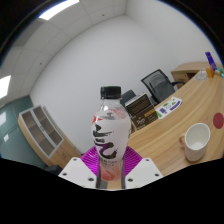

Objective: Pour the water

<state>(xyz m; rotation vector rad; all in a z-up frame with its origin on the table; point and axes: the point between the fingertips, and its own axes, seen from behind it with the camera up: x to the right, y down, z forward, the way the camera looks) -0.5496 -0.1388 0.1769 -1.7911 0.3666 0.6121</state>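
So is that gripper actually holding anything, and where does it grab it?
Yes: the gripper is shut on the bottle, clamping its lower body, well below the black cap.

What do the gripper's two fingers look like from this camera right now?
The handheld gripper shows two fingers with flat, angular white outer plates. Each carries a magenta pad on its inner face, with a fine ribbed or dotted texture. No cables, printed markings, hand or sleeve are visible in this view.
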